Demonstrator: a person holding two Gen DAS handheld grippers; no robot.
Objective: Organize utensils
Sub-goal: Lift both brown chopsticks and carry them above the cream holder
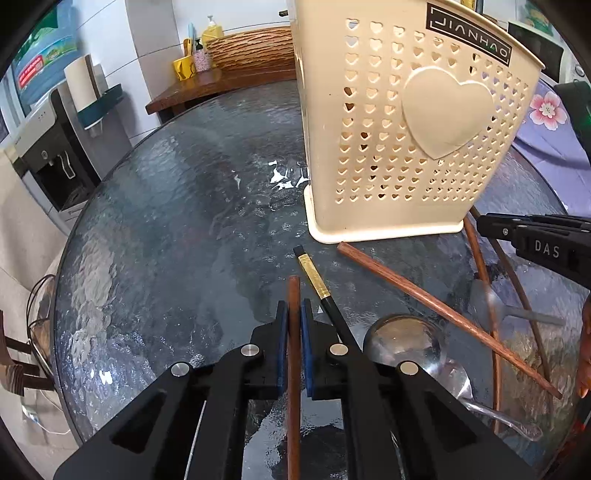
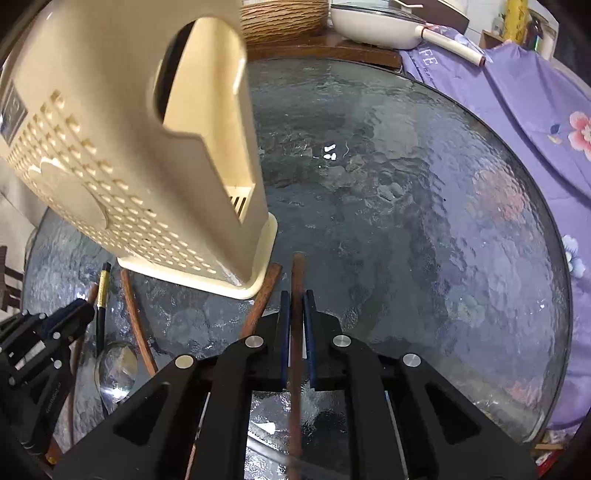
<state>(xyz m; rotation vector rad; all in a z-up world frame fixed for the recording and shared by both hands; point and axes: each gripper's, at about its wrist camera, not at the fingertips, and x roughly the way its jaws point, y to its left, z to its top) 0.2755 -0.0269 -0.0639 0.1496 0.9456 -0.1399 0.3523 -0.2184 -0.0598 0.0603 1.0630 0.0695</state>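
Note:
A cream perforated utensil holder (image 1: 406,122) with a raised heart stands on the round glass table (image 1: 166,221); it also shows in the right wrist view (image 2: 147,166). My left gripper (image 1: 294,310) is shut on a brown wooden chopstick (image 1: 294,291). My right gripper (image 2: 296,299) is shut on another brown chopstick (image 2: 297,269) just right of the holder's base. A black chopstick with a gold band (image 1: 314,275), a loose brown chopstick (image 1: 443,310) and metal spoons (image 1: 406,341) lie in front of the holder.
A water dispenser (image 1: 55,155) and a wooden side table with bottles (image 1: 221,77) stand beyond the table's far left edge. A purple floral cloth (image 2: 535,122) and a white pan (image 2: 373,22) lie past the right edge.

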